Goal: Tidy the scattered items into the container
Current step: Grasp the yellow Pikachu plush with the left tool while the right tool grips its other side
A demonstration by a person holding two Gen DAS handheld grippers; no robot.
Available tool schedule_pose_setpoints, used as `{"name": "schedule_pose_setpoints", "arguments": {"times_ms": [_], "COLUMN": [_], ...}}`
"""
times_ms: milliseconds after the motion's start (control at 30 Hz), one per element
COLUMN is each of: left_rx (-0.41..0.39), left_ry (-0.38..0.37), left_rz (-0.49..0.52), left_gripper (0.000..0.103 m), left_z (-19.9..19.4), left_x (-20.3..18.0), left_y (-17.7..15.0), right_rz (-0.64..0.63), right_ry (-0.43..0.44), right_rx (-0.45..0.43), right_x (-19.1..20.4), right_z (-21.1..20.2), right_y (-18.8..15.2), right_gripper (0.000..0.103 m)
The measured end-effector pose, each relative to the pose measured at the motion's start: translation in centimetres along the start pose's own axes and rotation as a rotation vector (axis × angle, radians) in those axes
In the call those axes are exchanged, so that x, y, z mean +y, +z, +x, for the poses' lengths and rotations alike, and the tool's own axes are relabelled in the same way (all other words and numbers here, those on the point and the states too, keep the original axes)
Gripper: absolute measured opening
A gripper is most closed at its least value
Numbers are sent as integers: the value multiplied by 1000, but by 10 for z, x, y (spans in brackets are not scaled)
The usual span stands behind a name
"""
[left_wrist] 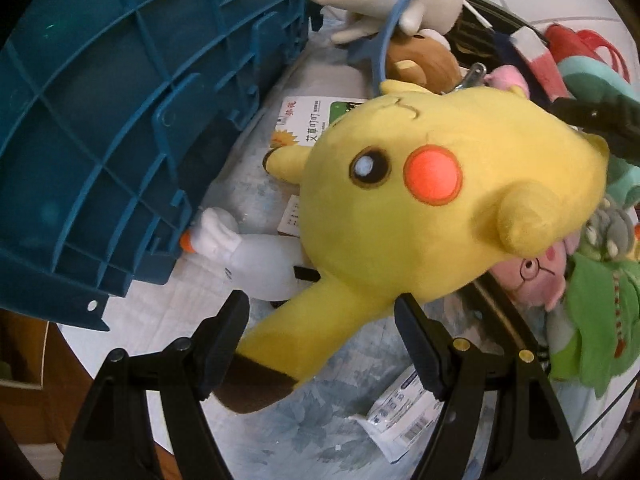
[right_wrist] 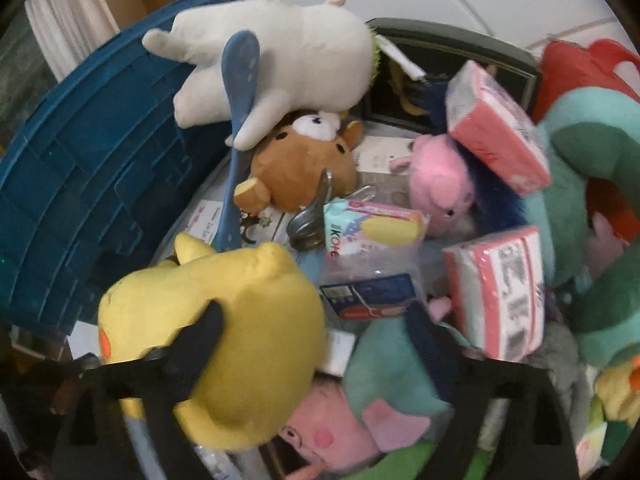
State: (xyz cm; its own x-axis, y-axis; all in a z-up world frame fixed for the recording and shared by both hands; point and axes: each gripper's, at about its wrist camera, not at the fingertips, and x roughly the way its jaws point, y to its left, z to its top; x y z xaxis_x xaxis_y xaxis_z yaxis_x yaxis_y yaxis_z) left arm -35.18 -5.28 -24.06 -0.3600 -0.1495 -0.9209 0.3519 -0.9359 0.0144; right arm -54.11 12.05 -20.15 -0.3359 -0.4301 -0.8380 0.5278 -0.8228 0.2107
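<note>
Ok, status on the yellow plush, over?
Left gripper open, plush ear between fingers. Right gripper open, one finger against plush. Blue crate close beside, toys piled around.

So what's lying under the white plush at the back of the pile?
Under the white plush a brown bear plush shows its face, and a blue long-handled tool passes beneath one leg. Anything deeper is covered by the plush.

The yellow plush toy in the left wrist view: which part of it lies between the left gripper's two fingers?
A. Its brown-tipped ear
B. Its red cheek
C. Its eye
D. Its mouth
A: the long brown-tipped ear of the yellow plush toy runs down between the left gripper fingers.
</note>
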Motion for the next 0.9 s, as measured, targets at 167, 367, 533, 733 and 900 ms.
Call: {"name": "schedule_pose_setpoints", "arguments": {"times_ms": [167,367,533,733,900], "left_rx": [-33,17,69,47,22], "left_ry": [7,-26,-59,-53,-44], "left_rz": [15,58,48,0,-1], "left_gripper": [75,75,75,75,75], "left_z": [-19,-2,27,51,73], "left_x": [19,17,8,1,-9], "left_y": [-4,-27,-55,-67,-65], "right_rz": [14,12,17,-34,-72], "right_ry": [18,38,42,53,39], "right_rx": [-13,9,7,-14,-43], "right_x": [7,16,16,24,28], "right_z": [-18,-18,-20,-26,-25], "right_y": [-15,-33,-46,-59,-63], "right_gripper": [99,99,99,101,103]}}
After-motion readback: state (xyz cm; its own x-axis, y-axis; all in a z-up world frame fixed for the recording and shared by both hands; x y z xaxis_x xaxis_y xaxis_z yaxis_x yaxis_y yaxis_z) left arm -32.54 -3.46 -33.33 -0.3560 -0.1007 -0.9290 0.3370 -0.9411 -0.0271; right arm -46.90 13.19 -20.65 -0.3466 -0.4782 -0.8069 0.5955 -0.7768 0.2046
